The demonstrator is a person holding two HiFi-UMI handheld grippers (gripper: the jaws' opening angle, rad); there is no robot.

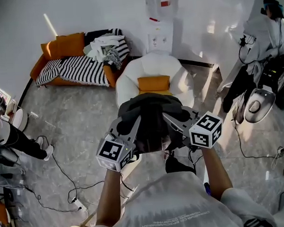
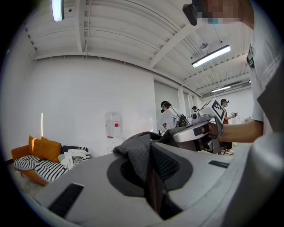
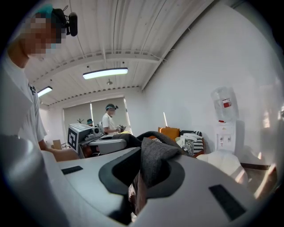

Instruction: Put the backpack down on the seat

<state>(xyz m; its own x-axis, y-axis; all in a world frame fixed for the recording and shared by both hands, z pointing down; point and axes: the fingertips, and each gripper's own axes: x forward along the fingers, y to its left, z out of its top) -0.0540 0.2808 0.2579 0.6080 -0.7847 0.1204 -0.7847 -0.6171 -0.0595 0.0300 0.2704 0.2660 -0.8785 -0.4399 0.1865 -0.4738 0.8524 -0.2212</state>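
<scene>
Standing behind the person, head view first: the dark backpack (image 1: 149, 116) is held up between the left tongs (image 1: 134, 127) and the right tongs (image 1: 175, 119). It's on the near side of the white seat (image 1: 126, 85) with the orange cushion (image 1: 153, 83). Can't tell if it touches the seat.

Left gripper view: the left tongs (image 2: 150, 177) are nearly closed, pinching a fold of the grey backpack (image 2: 135, 155) fabric.

Right gripper view: same deal. The right tongs (image 3: 138, 186) are squeezed narrow on a bunched bit of backpack (image 3: 155, 159). The seat (image 3: 228, 162) sits off to the right behind it, with the orange sofa (image 3: 171, 132) further back by the wall.
</scene>
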